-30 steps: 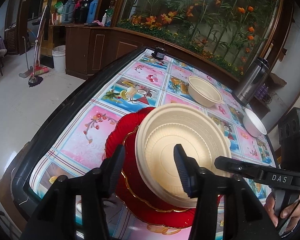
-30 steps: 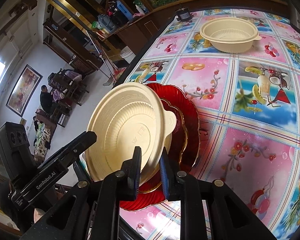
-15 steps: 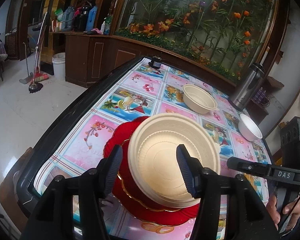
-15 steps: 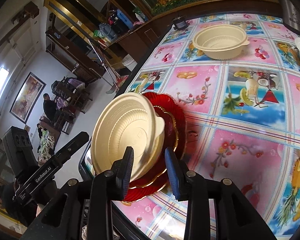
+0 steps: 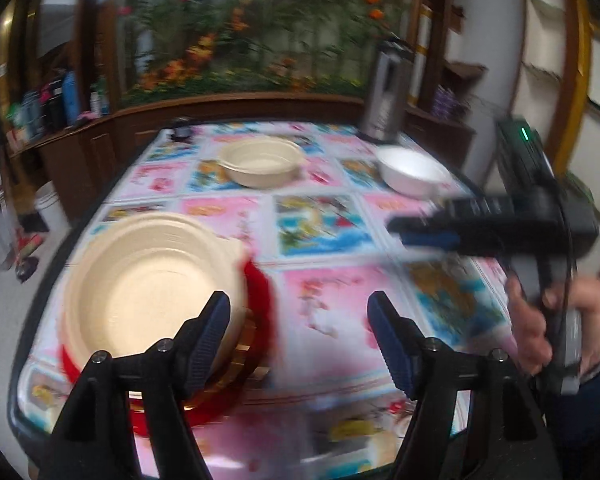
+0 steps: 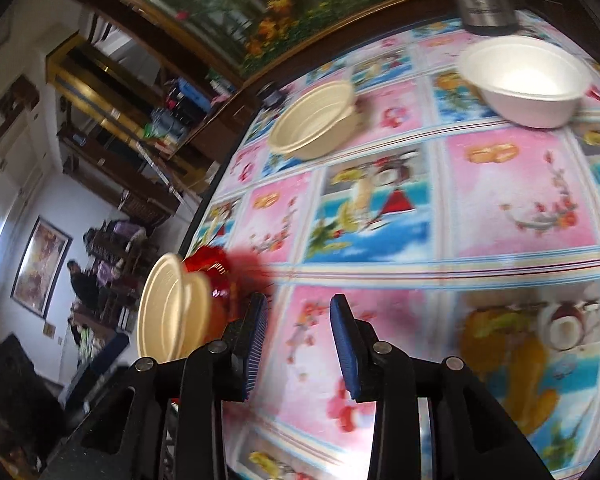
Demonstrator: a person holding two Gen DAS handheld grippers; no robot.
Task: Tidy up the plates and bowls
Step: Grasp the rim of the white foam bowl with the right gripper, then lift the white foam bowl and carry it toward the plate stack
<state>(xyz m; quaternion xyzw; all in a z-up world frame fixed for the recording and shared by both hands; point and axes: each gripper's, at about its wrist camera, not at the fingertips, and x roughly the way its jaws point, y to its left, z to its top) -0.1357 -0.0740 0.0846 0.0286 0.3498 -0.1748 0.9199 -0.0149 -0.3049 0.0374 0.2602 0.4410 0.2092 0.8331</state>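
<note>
Plastic-covered desk [image 5: 320, 312] first: cream plate [image 5: 148, 292] sits flat, mouth up, on red plates [image 5: 256, 300] at its near left corner. Stacking looks done there; next grab is probably a far-edge bowl [image 5: 262, 162]. Left tool [image 5: 298, 334] is opening, right tool [image 6: 298, 332] partly open, both empty.

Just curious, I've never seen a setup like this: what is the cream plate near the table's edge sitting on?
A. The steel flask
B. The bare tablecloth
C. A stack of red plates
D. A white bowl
C: the cream plate rests on red plates whose rims show beneath it.
</note>
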